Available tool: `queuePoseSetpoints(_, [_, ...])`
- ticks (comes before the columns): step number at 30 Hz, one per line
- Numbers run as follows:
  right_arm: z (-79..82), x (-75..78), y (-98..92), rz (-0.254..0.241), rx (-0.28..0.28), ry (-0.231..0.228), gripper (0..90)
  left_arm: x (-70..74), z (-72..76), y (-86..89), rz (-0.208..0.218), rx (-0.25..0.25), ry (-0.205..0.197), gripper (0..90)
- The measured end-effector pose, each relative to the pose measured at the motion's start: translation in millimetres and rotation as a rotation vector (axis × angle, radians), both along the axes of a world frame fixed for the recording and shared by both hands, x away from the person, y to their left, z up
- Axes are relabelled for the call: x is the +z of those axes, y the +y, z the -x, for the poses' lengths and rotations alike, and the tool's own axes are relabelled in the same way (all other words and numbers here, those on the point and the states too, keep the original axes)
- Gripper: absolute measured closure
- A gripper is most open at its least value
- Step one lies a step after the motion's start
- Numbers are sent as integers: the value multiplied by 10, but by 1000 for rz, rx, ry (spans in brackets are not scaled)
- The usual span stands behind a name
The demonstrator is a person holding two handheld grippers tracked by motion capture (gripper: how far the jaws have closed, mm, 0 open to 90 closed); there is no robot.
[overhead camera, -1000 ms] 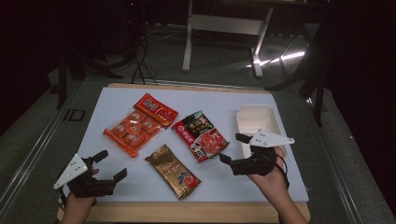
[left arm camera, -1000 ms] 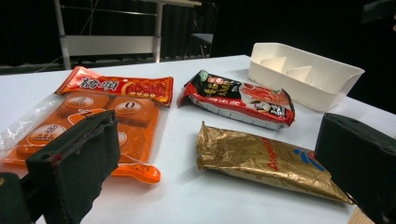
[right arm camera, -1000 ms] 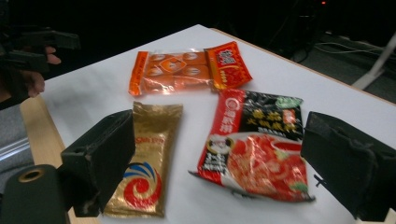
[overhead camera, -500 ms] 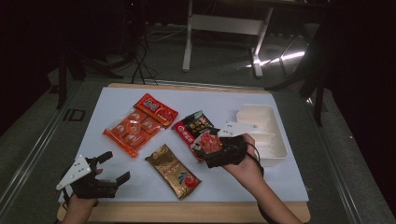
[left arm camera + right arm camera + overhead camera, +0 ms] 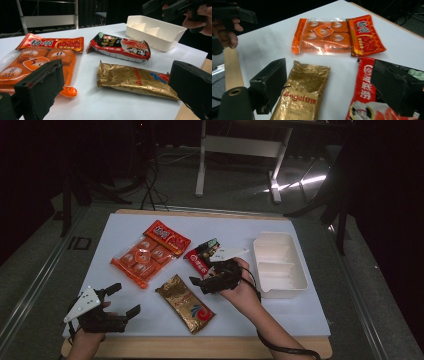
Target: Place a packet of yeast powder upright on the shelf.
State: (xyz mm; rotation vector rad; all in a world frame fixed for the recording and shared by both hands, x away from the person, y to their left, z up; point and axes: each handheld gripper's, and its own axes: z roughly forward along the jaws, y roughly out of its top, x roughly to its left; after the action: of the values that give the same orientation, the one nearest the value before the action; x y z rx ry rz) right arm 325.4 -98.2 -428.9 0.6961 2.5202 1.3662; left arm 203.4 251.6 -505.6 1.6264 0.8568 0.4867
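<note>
Black right tool (image 5: 202, 282) hovering released over red packet (image 5: 201, 256) at frame centre; left tool (image 5: 122, 300) resting released, lower left.

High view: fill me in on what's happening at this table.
A person works with a claw in each hand. The right claw hovers open over the near end of the red and black snack packet, beside the gold packet, gripping nothing. The left claw waits open at the table's near left corner, holding nothing. An orange multipack and a red packet lie farther back. The white divided tray on the right holds nothing.
</note>
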Motion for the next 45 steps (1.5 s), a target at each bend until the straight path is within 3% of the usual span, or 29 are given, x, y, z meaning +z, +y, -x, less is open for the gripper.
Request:
queuePoseSetpoints(3, [-33, -44, 66, 5, 11, 9, 145, -3, -2, 3, -3, 1, 3, 8])
queuePoseSetpoints(5, [-79, -108, 155, -10, 28, 37, 217, -1, -2, 8, 3, 3, 3, 8])
queuePoseSetpoints(9, [-119, -171, 245, -8, 35, 52, 220, -3, -4, 14, 3, 2, 8, 7])
queuePoseSetpoints(15, [-205, -337, 467, 43, 35, 78, 233, -6, -7, 14, 1, -1, 14, 7])
queuePoseSetpoints(18, [-241, -391, 506, 41, 35, 105, 260, -6, -4, 17, 1, -2, 15, 7])
queuePoseSetpoints(22, [-282, -524, 628, 114, 31, 117, 281, -8, -8, 23, 4, -2, 18, 7])
queuePoseSetpoints(28, [-352, -665, 698, 148, 26, 159, 290, -8, -7, 24, 3, -4, 19, 7])
queuePoseSetpoints(29, [-388, -720, 712, 144, 25, 188, 305, -9, -7, 25, -1, -5, 19, 7])
queuePoseSetpoints(33, [-420, -795, 752, 161, 11, 192, 314, -10, -9, 28, 2, -4, 21, 7])
queuePoseSetpoints(41, [-546, -939, 849, 184, 1, 250, 476, -16, -14, 29, -2, -7, 27, 7])
queuePoseSetpoints(42, [-579, -976, 874, 186, 2, 275, 471, -16, -15, 29, -4, -6, 29, 7])
queuePoseSetpoints(45, [-603, -1011, 893, 195, -4, 285, 479, -11, -8, 28, -2, -5, 22, 7])
